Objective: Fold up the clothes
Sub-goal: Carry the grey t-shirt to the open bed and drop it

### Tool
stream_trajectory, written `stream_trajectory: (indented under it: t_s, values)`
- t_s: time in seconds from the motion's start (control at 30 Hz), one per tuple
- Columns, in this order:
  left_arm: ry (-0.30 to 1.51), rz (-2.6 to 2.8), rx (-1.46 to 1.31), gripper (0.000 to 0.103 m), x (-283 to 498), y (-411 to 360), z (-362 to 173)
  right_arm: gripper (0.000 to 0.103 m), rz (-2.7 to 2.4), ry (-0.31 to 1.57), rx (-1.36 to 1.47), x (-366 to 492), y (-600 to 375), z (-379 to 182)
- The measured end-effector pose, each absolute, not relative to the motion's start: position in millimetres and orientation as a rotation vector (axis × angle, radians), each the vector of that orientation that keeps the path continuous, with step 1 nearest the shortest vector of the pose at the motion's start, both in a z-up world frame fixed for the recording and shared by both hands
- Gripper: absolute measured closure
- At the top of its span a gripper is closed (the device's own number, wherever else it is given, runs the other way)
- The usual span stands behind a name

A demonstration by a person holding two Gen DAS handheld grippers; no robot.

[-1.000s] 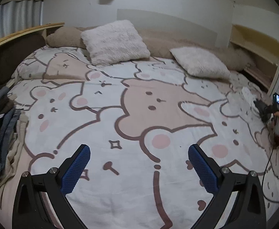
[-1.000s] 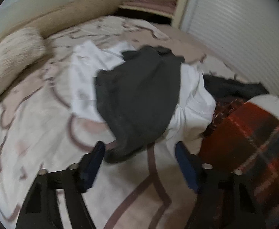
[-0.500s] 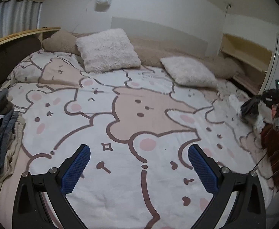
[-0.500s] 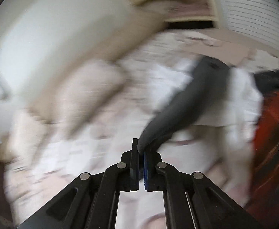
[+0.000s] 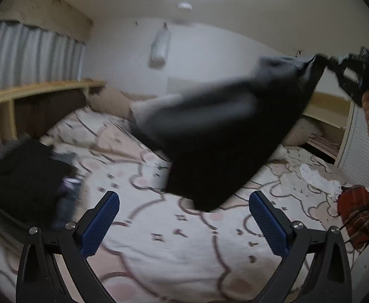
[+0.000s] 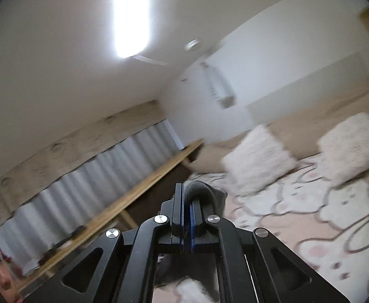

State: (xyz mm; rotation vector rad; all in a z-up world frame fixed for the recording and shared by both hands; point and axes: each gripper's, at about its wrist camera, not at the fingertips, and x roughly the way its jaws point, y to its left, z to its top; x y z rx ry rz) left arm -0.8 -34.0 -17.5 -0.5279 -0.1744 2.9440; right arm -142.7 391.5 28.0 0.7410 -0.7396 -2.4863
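My right gripper [image 6: 187, 202] is shut on a dark grey garment [image 6: 199, 189], whose edge bunches over the fingertips. In the left wrist view the same garment [image 5: 225, 136] hangs in the air from the right gripper [image 5: 328, 61] at upper right, swinging out over the bear-print bed [image 5: 174, 240]. My left gripper [image 5: 184, 214] is open and empty, low over the bed, below the hanging garment.
A pile of dark clothes [image 5: 25, 174] lies at the bed's left edge. A white garment [image 5: 318, 180] and a red plaid cloth [image 5: 358, 209] lie at the right. Two fluffy pillows [image 6: 257, 159] sit at the headboard. Wooden shelves run along both sides.
My right gripper closed on the dark grey garment, lifted it off the white one and swung it high and left over the bed. My left gripper tilted up and stayed open.
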Motion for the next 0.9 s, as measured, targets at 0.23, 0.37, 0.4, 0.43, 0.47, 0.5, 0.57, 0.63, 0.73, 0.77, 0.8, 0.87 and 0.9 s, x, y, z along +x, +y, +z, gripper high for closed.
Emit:
stream_trajectory:
  t_s: [0.23,0.37,0.4,0.43,0.47,0.5,0.57,0.63,0.73,0.77,0.8,0.87,0.9]
  values:
    - [-0.162,2.945,-0.636,0.000,10,-53,-48,0.100,-2.379,-0.652,0.908,-115,300,-10]
    - [-0.160,2.936,-0.712,0.000,13,-62,-68,0.100,-2.546,-0.542,1.298,-117,313,-110]
    - [-0.160,2.933,-0.731,0.000,13,-64,-74,0.100,-2.547,-0.523,1.393,-112,316,-132]
    - [-0.159,2.931,-0.749,0.000,14,-66,-79,0.099,-2.536,-0.509,1.492,-106,321,-156]
    - [-0.158,2.928,-0.768,0.000,15,-68,-84,0.099,-2.547,-0.489,1.542,-100,322,-170]
    - [-0.158,2.925,-0.787,0.000,15,-70,-89,0.099,-2.571,-0.464,1.570,-94,323,-178]
    - [-0.157,2.916,-0.822,0.000,16,-73,-99,0.078,-2.645,-0.417,1.554,-78,326,-179]
    - [-0.161,2.880,-0.826,0.000,7,-61,-108,0.020,-2.723,-0.368,1.522,-61,330,-177]
    - [-0.160,2.847,-0.845,0.000,-5,-50,-119,0.006,-2.825,-0.282,1.400,-38,326,-164]
    - [-0.156,2.842,-0.860,0.000,-10,-47,-123,0.006,-2.836,-0.246,1.341,-32,319,-158]
    - [-0.152,2.838,-0.881,0.000,-14,-44,-129,0.006,-2.845,-0.210,1.283,-26,311,-151]
    - [-0.153,2.836,-0.925,0.000,-19,-43,-139,0.006,-2.820,-0.097,1.202,-19,283,-149]
    - [-0.163,2.833,-0.941,0.000,-19,-45,-142,0.007,-2.801,-0.038,1.165,-16,267,-149]
